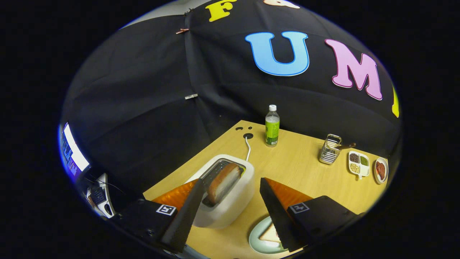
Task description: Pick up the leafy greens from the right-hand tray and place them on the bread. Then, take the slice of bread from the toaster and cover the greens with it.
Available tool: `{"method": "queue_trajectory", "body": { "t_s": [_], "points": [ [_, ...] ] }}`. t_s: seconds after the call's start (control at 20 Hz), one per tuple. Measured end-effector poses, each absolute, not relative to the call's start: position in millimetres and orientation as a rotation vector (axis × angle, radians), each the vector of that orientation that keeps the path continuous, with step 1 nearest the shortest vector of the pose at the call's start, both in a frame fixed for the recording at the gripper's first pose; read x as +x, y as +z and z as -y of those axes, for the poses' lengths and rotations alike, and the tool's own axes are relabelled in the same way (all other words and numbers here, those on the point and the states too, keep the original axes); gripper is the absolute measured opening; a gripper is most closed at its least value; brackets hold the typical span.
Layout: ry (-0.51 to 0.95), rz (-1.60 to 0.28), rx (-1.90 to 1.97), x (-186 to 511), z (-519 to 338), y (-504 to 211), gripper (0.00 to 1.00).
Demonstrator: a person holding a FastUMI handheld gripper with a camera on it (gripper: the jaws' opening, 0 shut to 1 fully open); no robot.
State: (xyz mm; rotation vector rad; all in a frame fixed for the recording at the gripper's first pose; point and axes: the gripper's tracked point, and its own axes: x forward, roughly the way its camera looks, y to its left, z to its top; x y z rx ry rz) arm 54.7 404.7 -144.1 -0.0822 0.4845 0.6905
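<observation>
A white toaster [230, 201] stands on the wooden table between my two fingers, nearer the left one. A browned slice of bread [223, 182] sticks up out of its slot, just beside the left fingertip. My gripper [231, 183] is open, fingers spread wide above the toaster, holding nothing. Below the right finger lies a pale green plate [259, 241] with a slice of bread [270, 234] on it, partly hidden by that finger. I cannot make out any greens on it.
Beyond the fingers stand a green-labelled bottle [272, 126], a wire basket [330, 149], a small divided dish [359, 163] and a round dish [381, 170] with something reddish. The toaster's white cable [248, 149] runs to a hole in the table. A screen [73, 153] glows left.
</observation>
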Motion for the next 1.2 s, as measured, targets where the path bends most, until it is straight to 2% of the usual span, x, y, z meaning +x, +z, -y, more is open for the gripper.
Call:
{"method": "queue_trajectory", "body": {
  "t_s": [0.2,0.3,0.4,0.5,0.85,0.95,1.2],
  "points": [
    [0.653,-0.523,-0.092,69,-433,-171,0.98],
    [0.64,-0.536,-0.087,74,-445,-180,0.96],
    [0.629,-0.549,-0.089,78,-454,-189,0.89],
    [0.614,-0.555,-0.098,80,-458,-195,0.8],
    [0.539,-0.559,-0.098,88,-446,-193,0.19],
    [0.547,-0.567,-0.084,88,-447,-190,0.15],
    [0.608,-0.544,-0.022,79,-446,-162,0.12]
  ]
}}
